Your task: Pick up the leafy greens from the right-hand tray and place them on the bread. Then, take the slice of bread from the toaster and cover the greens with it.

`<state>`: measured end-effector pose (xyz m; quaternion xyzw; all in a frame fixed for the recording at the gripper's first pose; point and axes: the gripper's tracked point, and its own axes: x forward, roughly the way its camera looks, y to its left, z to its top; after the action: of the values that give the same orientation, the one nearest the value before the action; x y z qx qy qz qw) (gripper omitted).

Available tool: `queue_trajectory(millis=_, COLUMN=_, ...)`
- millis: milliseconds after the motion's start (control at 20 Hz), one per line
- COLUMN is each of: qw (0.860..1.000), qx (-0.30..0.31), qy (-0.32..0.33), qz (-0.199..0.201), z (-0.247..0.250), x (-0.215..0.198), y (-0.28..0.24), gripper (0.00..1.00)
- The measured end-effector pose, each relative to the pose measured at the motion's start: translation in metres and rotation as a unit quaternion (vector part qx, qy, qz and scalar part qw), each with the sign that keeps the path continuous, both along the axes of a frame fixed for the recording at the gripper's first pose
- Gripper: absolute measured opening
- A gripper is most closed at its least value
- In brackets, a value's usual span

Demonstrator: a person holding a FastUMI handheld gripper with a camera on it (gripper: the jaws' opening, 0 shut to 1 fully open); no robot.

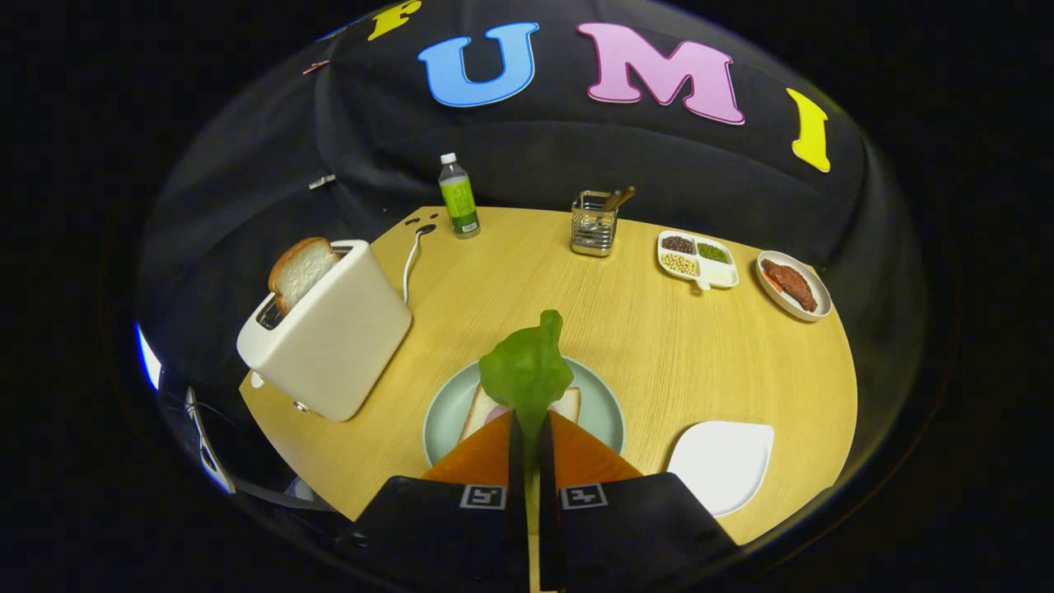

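Wood table (pixel 659 346): round, carries everything; places below are told from the plate.
Toaster (pixel 329 333): left of the plate, bread slice (pixel 300 270) standing up out of its slot.
Bottle (pixel 459 198): far behind the plate, leftward, upright.
Plate (pixel 605 412): just ahead of the fingers, holding bread (pixel 566 403) with something pink on it.
Gripper (pixel 527 428): fingers pinched onto the greens (pixel 527 371), which hang over the plate's bread.
Holder (pixel 594 222): far behind the plate, utensil handle sticking out.
Split dish (pixel 698 259): behind-right, three compartments of beans or grains.
Tray (pixel 725 465): just right of the plate, white.
Oval dish (pixel 795 284): far right, brown meat-like piece inside.
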<state>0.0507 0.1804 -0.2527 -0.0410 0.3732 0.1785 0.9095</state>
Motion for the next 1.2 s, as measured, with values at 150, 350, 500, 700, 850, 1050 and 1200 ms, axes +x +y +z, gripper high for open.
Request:
queue_trajectory(millis=150, qw=1.000, qx=-0.002, qy=0.017, qz=0.009, z=-0.016, x=0.002, y=0.013, gripper=0.12)
queue_trajectory(millis=350, qw=0.999, qx=-0.016, qy=0.034, qz=0.011, z=-0.036, x=0.005, y=0.018, gripper=0.15)
queue_trajectory(millis=500, qw=0.999, qx=-0.024, qy=0.037, qz=0.006, z=-0.040, x=0.007, y=0.017, gripper=0.27)
queue_trajectory(millis=700, qw=0.999, qx=-0.035, qy=0.035, qz=0.000, z=-0.045, x=0.011, y=0.015, gripper=0.47)
queue_trajectory(millis=850, qw=0.999, qx=-0.032, qy=0.024, qz=0.000, z=-0.039, x=0.013, y=0.018, gripper=0.71)
queue_trajectory(millis=1050, qw=0.999, qx=-0.034, qy=-0.029, qz=0.014, z=-0.005, x=0.018, y=0.028, gripper=0.99)
queue_trajectory(millis=1200, qw=0.996, qx=-0.024, qy=-0.076, qz=0.043, z=0.032, x=0.020, y=0.055, gripper=0.99)
